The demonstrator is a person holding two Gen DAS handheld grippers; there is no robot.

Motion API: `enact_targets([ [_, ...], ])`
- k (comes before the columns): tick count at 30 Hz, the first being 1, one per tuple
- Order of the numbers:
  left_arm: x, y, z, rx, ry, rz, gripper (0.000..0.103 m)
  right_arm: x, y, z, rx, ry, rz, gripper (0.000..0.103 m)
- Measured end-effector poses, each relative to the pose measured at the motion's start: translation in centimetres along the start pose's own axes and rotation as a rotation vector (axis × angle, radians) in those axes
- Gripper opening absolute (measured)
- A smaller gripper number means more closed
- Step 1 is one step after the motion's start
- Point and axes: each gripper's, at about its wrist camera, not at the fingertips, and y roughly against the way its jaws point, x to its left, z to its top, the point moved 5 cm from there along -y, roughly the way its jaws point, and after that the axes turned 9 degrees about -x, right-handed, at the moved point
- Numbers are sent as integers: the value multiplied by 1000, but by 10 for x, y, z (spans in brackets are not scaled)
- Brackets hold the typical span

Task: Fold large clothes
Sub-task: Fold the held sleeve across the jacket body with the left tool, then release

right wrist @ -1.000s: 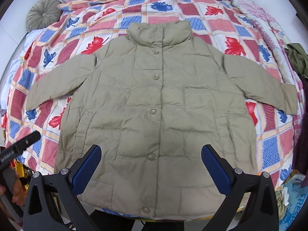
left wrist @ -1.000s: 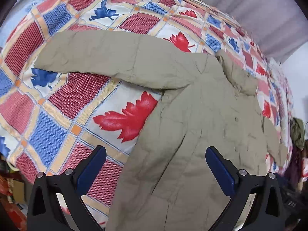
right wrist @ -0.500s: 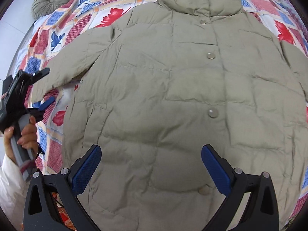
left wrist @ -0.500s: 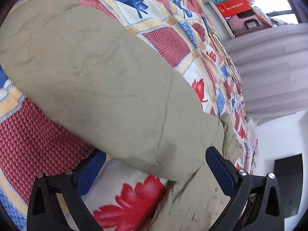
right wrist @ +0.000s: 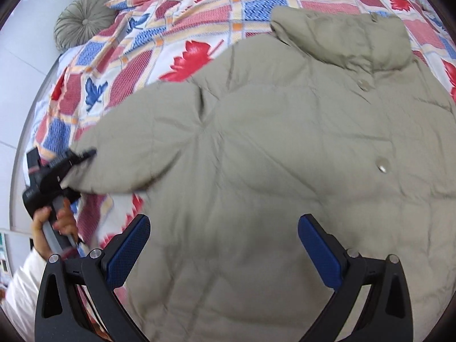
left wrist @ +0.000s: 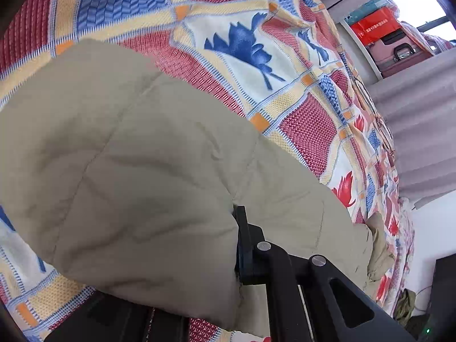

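Nearest the right wrist camera, the right gripper (right wrist: pixel 219 248) hangs over the lower body of a khaki padded jacket (right wrist: pixel 285 156), its blue-padded jaws spread wide with nothing between them. The jacket lies front-up and buttoned on a bed covered by a patchwork quilt (right wrist: pixel 182 28) of red and blue leaf squares; the hem runs off the picture's bottom edge, so its edge cannot be seen. To the left, the left gripper (right wrist: pixel 85 154), held by a hand (right wrist: pixel 52 223) in a white sleeve, has just closed its jaws and is clenched on the cuff end of the jacket's sleeve (left wrist: pixel 136 176), right at the bed's side edge. Bare quilt lies open between that sleeve and the collar (right wrist: pixel 342 40). Further back, a round grey cushion (right wrist: pixel 82 20) sits at the bed's far left corner. Beyond the bed in the left wrist view, grey curtains (left wrist: pixel 421 108) hang beside a bright window.
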Motion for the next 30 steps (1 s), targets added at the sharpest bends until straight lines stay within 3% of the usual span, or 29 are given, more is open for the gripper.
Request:
enact_targets([
  [1,-7,6,2,-15,-36,4,10,7,-5,5,-13,-11,18,91],
  [2,-16,16,4,-36,-83,4,10,13,-11,7,-16,-17,33,65],
  [3,-24,24,6,-53,-117,1,10,18,-18,10,-7,-23,47,32],
  [5,-43,47,8,-89,-186,-23,10,25,-33,13,3,-52,78,14],
  [9,-90,81,5,-145,-303,-80,10,37,-55,17,-15,-95,169,13],
  [14,-166,99,-24,-145,-454,-176,10,42,-93,5,47,-216,274,13],
  [18,-242,98,-68,-114,-585,-270,10,39,-100,-2,80,-232,292,13],
  [22,-308,84,-128,-43,-691,-337,10,24,-71,-6,99,-240,335,13],
  [26,-358,52,-209,30,-840,-338,10,-33,-13,-10,24,-245,260,13],
  [30,-364,9,-275,109,-915,-272,10,-107,40,-18,-52,-286,112,13],
])
